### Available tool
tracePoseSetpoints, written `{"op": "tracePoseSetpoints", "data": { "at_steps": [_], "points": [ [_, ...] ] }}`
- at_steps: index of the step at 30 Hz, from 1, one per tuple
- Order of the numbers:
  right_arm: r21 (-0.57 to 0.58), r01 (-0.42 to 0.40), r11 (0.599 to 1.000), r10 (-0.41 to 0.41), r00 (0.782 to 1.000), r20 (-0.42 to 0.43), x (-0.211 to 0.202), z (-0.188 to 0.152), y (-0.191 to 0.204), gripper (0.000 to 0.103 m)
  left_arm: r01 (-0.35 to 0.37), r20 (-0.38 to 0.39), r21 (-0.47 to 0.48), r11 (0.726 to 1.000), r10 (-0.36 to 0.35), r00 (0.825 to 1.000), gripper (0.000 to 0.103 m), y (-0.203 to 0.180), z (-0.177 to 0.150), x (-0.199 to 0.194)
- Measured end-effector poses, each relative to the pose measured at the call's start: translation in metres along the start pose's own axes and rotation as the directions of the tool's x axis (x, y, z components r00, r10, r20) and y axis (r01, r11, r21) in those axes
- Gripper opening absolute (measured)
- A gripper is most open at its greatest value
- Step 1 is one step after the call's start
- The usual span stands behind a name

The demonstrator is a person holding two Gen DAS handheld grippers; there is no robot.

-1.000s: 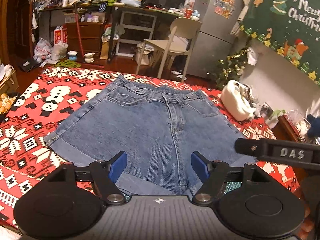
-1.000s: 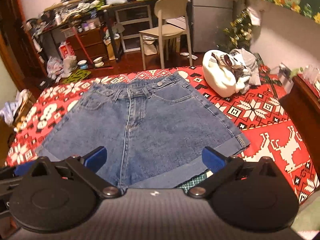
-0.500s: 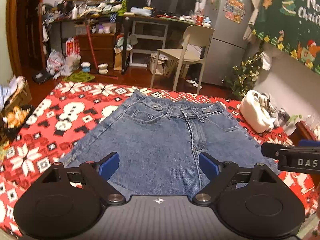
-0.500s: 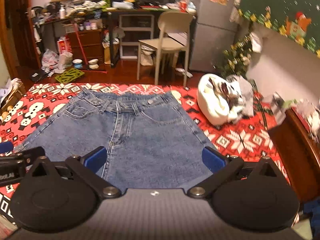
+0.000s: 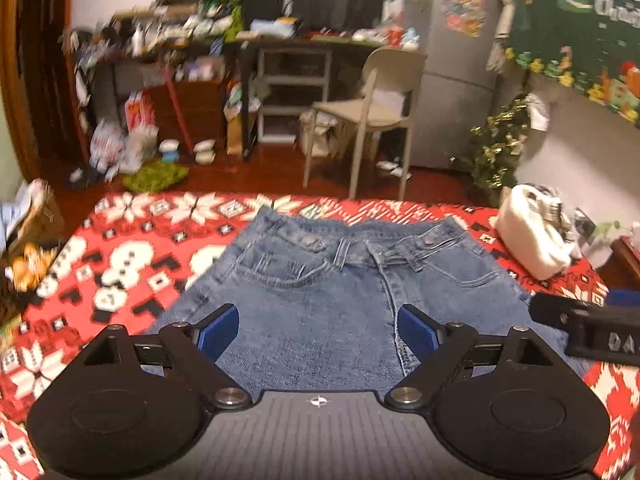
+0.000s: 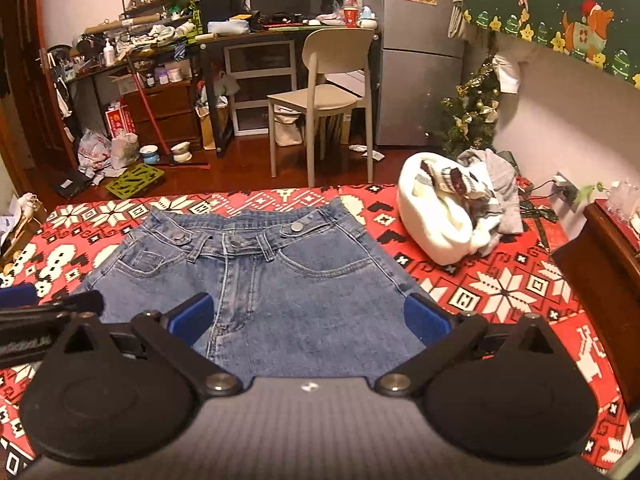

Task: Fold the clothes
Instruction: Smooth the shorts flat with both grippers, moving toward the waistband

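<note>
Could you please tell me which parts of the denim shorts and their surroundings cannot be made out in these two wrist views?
- Leg hems of the denim shorts: hidden in both views behind the left gripper and right gripper bodies.
- Shelf clutter: motion-blurred in the left wrist view.
- Clothes pile: individual garments beneath the white piece cannot be told apart.
- Banner lettering: cut off by the top edge.
- Whether the open fingers touch the fabric: unclear.
</note>
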State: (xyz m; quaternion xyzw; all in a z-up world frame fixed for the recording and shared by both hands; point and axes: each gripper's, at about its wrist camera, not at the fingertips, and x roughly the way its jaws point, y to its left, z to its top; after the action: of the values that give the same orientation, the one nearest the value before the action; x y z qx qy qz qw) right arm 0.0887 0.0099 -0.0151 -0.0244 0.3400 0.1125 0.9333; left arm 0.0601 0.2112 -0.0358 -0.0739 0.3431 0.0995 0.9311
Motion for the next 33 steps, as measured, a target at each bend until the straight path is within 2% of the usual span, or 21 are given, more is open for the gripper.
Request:
{"op": "tracePoseSetpoints", "data": {
  "at_steps": [3,7,12,17,19,20,23,24,25,26,27,28,29,30,33],
  "points": [
    [-0.002,0.029,1.0,-0.029,0.999,0.018,0.009,0.002,-0.001,0.102,-0.006,-0.03,0.02,1.0,0.006,1.0,0.077,-0.002,0.005,0.014],
    [-0.005,0.03,1.0,-0.03,1.0,0.008,0.022,0.007,-0.008,0.102,0.036,-0.012,0.015,0.999,-0.036,0.999,0.077,-0.002,0.007,0.024],
    [-0.009,0.032,0.999,-0.032,0.999,-0.003,0.039,0.012,-0.016,0.102,0.059,-0.019,0.011,0.998,-0.058,0.998,0.09,0.0,0.01,0.035],
    [-0.013,0.034,0.999,-0.034,0.999,-0.015,0.055,0.018,-0.025,0.102,0.082,-0.031,-0.005,0.997,-0.082,0.996,0.09,0.008,0.013,0.046],
    [-0.017,0.045,0.999,-0.046,0.999,-0.015,0.062,0.018,-0.03,0.102,0.079,-0.035,-0.008,0.997,-0.079,0.996,0.087,0.01,0.013,0.051],
    [-0.017,0.051,0.999,-0.051,0.999,-0.013,0.064,0.018,-0.033,0.102,0.06,-0.037,-0.004,0.998,-0.06,0.998,0.082,0.01,0.013,0.054],
    [0.008,0.007,1.0,-0.007,1.0,-0.003,0.067,0.014,-0.04,0.101,0.033,-0.047,-0.006,0.999,-0.033,0.998,0.07,0.012,0.011,0.061],
    [0.017,-0.017,1.0,0.017,1.0,-0.004,0.068,0.013,-0.042,0.096,0.034,-0.053,-0.011,0.999,-0.034,0.998,0.067,0.013,0.01,0.062],
    [0.023,-0.039,0.999,0.039,0.999,-0.009,0.069,0.012,-0.043,0.085,0.04,-0.063,-0.017,0.999,-0.041,0.997,0.066,0.015,0.01,0.064],
    [0.021,-0.057,0.998,0.057,0.998,-0.027,0.071,0.011,-0.043,0.08,0.053,-0.077,-0.023,0.998,-0.054,0.996,0.06,0.016,0.009,0.067],
    [0.018,-0.07,0.997,0.07,0.997,-0.044,0.074,0.01,-0.042,0.069,0.059,-0.091,-0.024,0.998,-0.061,0.994,0.05,0.016,0.009,0.069],
    [0.012,-0.069,0.998,0.069,0.996,-0.058,0.076,0.009,-0.039,0.062,0.056,-0.099,-0.021,0.998,-0.058,0.993,0.045,0.016,0.008,0.07],
    [0.005,-0.067,0.998,0.068,0.995,-0.071,0.078,0.008,-0.037,0.046,0.049,-0.102,-0.018,0.999,-0.051,0.994,0.037,0.015,0.007,0.071],
    [-0.001,-0.067,0.998,0.066,0.994,-0.081,0.08,0.006,-0.034,0.034,0.042,-0.104,-0.015,0.999,-0.043,0.994,0.034,0.015,0.005,0.072],
    [-0.012,-0.069,0.998,0.068,0.994,-0.084,0.081,0.003,-0.029,0.028,0.056,-0.107,-0.005,0.998,-0.056,0.993,0.026,0.012,0.001,0.074]
  ]
}}
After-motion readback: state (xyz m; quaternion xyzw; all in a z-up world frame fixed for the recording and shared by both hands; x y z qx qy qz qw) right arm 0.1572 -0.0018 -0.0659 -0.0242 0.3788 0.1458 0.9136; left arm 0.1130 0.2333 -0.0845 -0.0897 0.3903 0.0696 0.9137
